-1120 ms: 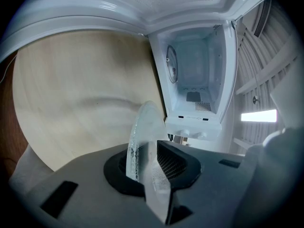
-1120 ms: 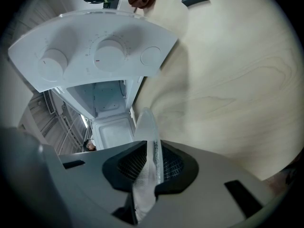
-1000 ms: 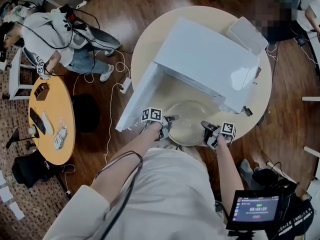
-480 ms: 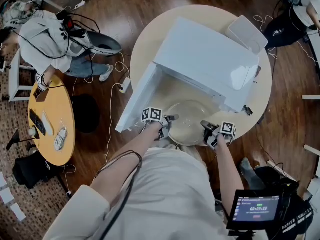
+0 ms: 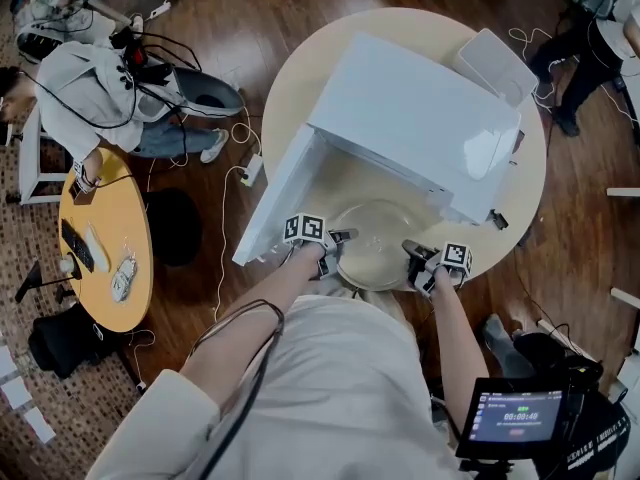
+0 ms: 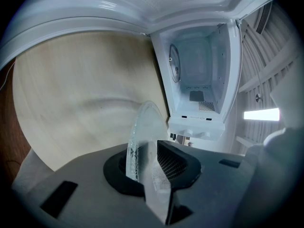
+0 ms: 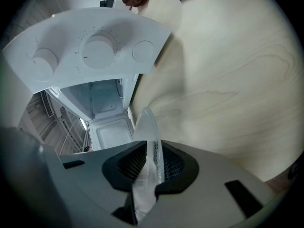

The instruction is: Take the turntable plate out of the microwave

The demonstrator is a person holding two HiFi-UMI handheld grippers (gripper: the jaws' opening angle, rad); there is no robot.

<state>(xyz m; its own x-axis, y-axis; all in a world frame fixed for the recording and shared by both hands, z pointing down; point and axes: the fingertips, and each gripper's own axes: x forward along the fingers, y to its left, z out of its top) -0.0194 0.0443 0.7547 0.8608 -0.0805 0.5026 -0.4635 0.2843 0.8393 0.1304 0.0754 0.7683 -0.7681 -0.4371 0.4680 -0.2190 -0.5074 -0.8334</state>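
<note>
Turntable plate (image 5: 375, 243) sits outside the microwave (image 5: 420, 118), just in front of its open cavity and over the pale round tabletop (image 5: 300, 78). I cannot tell whether its underside touches the wood.

Left of the cavity, the microwave's door (image 5: 272, 200) stands swung wide open. Close beside that door, my left hand-held gripper (image 5: 338, 238) is clenched on the plate's left rim. In the left gripper view the clear glass edge runs straight between the two dark pads, with both pressed against it and the empty cavity beyond.

The plate spans the gap in front of the microwave from one gripper to the other.

Below the microwave's control-panel corner, my right hand-held gripper (image 5: 412, 252) grasps the opposite rim. The right gripper view shows the jaws closed tight on the thin glass edge, with the two dials above.
</note>
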